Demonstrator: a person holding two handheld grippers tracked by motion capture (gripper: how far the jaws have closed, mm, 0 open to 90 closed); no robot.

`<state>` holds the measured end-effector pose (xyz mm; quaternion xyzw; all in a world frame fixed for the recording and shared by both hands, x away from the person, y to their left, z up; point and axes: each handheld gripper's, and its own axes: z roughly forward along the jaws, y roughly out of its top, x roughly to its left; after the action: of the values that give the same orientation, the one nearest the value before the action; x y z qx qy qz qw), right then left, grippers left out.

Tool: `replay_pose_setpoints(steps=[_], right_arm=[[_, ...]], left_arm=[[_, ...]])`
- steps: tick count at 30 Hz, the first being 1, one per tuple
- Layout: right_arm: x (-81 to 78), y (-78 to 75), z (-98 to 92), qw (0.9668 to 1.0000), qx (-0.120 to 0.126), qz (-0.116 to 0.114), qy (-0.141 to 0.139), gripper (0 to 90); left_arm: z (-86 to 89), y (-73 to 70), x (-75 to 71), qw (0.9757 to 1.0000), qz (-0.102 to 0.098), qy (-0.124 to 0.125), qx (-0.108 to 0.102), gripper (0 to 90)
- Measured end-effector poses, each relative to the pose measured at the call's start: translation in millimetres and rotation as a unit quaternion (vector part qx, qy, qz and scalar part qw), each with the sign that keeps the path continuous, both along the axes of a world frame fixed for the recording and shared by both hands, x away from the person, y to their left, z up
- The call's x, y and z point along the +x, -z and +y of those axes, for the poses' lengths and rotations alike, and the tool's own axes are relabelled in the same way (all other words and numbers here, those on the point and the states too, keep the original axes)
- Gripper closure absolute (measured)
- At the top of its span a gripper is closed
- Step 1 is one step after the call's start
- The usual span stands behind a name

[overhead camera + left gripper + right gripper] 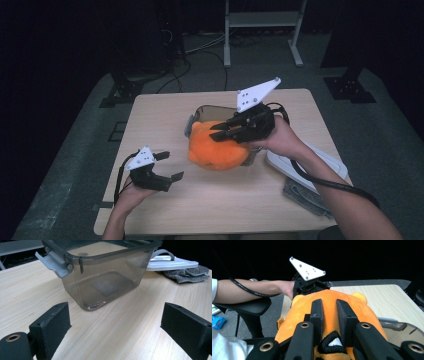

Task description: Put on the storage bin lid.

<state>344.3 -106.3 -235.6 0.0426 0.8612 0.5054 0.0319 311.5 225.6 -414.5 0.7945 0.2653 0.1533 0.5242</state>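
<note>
The orange plush toy [217, 147] is pinched in our right hand-held gripper [222, 131] over the clear bin [105, 277], not yet inside, while our left hand-held gripper [167, 167] waits open on the surface [165, 110].

Dim room, pale wooden table [165, 112] on grey carpet

Black surrounds swallow the walls. Beyond the table a white metal frame [262, 25] stands on the floor [65, 165], with dark cables [200, 55] trailing beside it and black stand feet [350, 87] at either side.
</note>
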Motion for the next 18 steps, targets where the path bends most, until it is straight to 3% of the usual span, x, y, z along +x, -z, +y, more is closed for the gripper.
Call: replay_pose_setpoints(steps=[18], right_arm=[[30.9,-12.1,0.3,0.9995,0.004,-0.002,0.031,75.7]], left_arm=[[-1.4,0.1,-0.8,1.0000,-0.001,0.003,-0.001,7.8]])
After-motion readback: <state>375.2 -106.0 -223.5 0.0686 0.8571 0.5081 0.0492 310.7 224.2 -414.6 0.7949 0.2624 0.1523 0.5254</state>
